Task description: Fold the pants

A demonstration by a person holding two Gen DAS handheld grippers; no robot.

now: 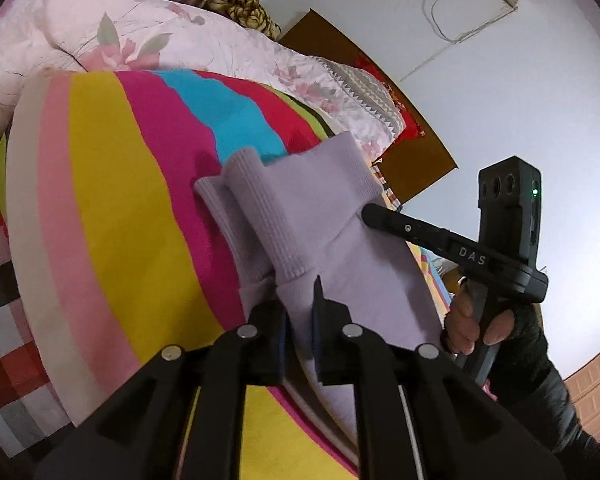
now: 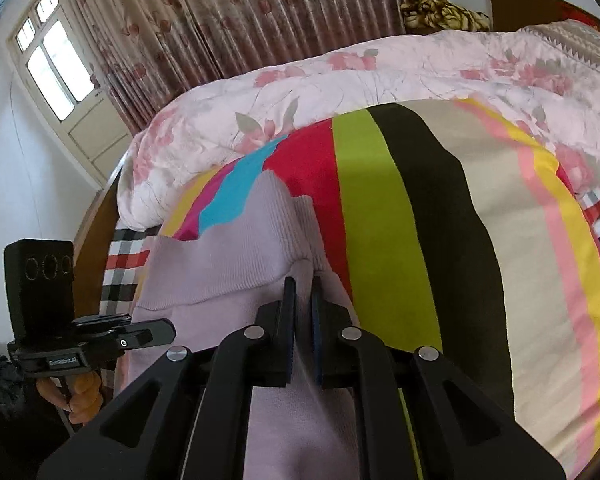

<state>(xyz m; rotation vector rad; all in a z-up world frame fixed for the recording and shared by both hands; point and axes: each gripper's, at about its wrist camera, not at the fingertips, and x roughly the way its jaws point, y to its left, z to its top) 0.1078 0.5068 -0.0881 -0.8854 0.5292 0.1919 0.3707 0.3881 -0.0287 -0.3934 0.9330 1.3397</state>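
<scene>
On the striped bedsheet (image 1: 112,184), with its bands of yellow, magenta, blue and red, we see the lilac pants (image 1: 340,272) lying bunched, their ribbed cuffs (image 1: 260,208) pointing toward 11 o'clock in the left wrist view. Our left gripper (image 1: 300,320) has its two fingers clenched on a fold of the lilac fabric just below the cuffs, cloth filling the narrow gap between the pads. At 3 o'clock in that view the right gripper (image 1: 370,213) reaches in, its dark tip touching the edge of the pants, with the person's right hand (image 1: 476,324) wrapped around its handle. From the right wrist view, our right gripper (image 2: 304,292) is likewise closed on the pants (image 2: 228,264), the fingers nearly together with a thin pinch of fabric between them beneath the ribbed band. The left gripper's body (image 2: 92,340) sits at 9 o'clock there, beside the lilac cloth. A pink floral quilt (image 2: 340,76) lies heaped beyond the sheet at 12 o'clock, with a flowered curtain (image 2: 240,12) behind it and a window (image 2: 56,68) at 10 o'clock.
</scene>
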